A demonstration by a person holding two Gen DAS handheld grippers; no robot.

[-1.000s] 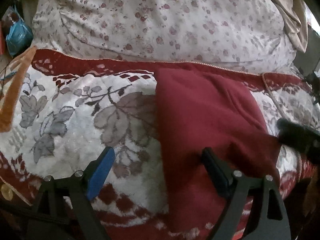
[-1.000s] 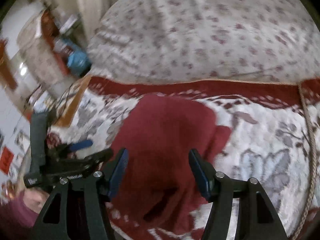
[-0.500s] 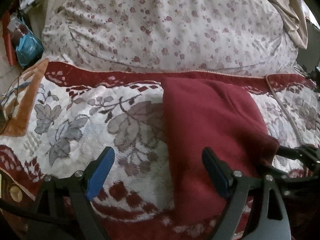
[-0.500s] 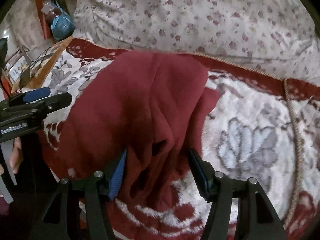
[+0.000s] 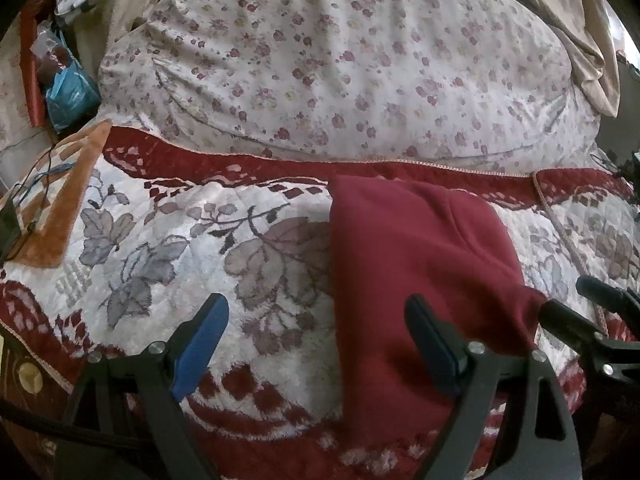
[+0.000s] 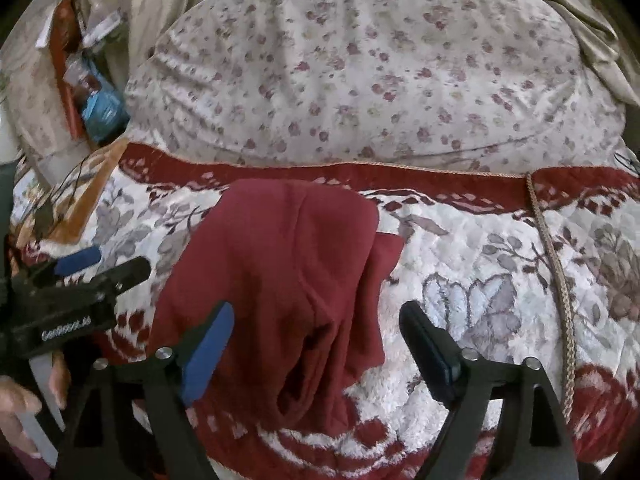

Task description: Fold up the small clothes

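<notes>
Garment (image 6: 276,276) lying on flowered blanket (image 5: 168,264), folded lengthwise, near end rumpled; cross fold, I'm guessing, remaining. My right tongs (image 6: 316,344) opening, cloth between jaws, pads not pressing. My left tongs (image 5: 316,336) hanging released, empty, over garment's left edge. Pillow (image 5: 340,68) sitting behind, nothing blocking.
</notes>
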